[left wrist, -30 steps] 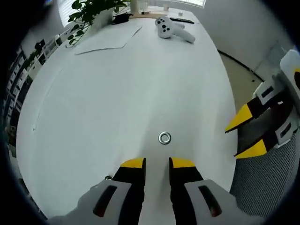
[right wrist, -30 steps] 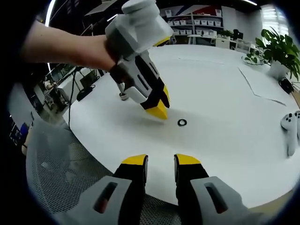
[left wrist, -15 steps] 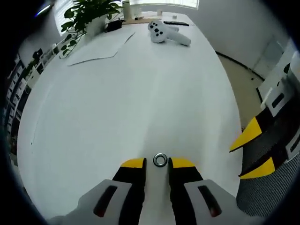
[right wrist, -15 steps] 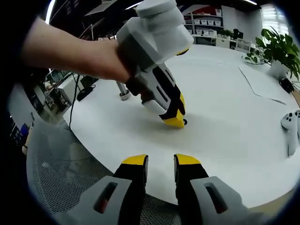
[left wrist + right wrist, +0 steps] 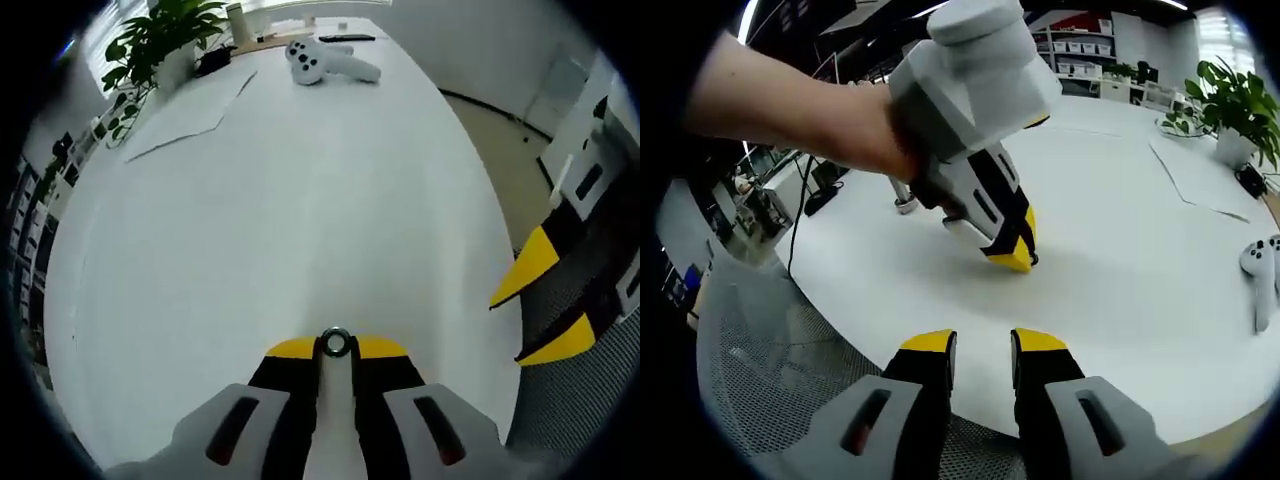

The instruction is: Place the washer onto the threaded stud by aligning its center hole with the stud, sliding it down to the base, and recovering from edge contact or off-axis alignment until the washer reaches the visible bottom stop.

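Since a second ago, the left gripper has advanced onto the washer, which sat ahead of its tips then; now the yellow tips have narrowed against the washer's sides.

White counter stretches wide; a white game controller lies at its far end, a potted plant beside a paper sheet, mesh chair tucked near.
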The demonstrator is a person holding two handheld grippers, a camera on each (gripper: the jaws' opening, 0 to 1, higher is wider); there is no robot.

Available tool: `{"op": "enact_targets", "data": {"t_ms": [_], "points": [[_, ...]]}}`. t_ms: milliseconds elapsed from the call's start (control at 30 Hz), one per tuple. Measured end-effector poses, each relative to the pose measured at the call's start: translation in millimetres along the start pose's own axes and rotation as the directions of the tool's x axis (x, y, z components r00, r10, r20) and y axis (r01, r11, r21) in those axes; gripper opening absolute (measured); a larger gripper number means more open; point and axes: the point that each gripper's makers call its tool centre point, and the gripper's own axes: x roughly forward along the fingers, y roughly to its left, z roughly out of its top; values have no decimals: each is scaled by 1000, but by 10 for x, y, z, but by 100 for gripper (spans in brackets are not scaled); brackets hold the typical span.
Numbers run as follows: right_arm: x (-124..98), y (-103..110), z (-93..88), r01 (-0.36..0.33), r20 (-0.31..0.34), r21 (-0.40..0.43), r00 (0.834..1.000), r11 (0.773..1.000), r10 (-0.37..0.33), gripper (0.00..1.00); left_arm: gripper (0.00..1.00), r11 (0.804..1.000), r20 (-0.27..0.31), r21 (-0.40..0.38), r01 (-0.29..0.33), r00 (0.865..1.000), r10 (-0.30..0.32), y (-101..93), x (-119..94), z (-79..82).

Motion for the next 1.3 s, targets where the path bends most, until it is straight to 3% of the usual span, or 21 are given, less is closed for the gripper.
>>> {"op": "enact_targets", "data": {"t_ms": [233,700,1067,1300], "points": [[-3,-1,1,1,-1,0,1000,1000,-1,25,10,1000,-21,-2,6,1000,-6,7,-16,-42],[7,-13,-6,3,-4,1,1000,1000,-3,25,10,999,-72,-34,28,997,-31,47,-139,-329],[8,-23,-12,6,-9,-2,1000,1000,-6,25,13,998,-91,-33,47,995,-50,15,-154,-369],[7,-24,-17,7,-11,0,1000,1000,-7,25,11,998,-122,46,30,992,-24,4,-163,-406]]}}
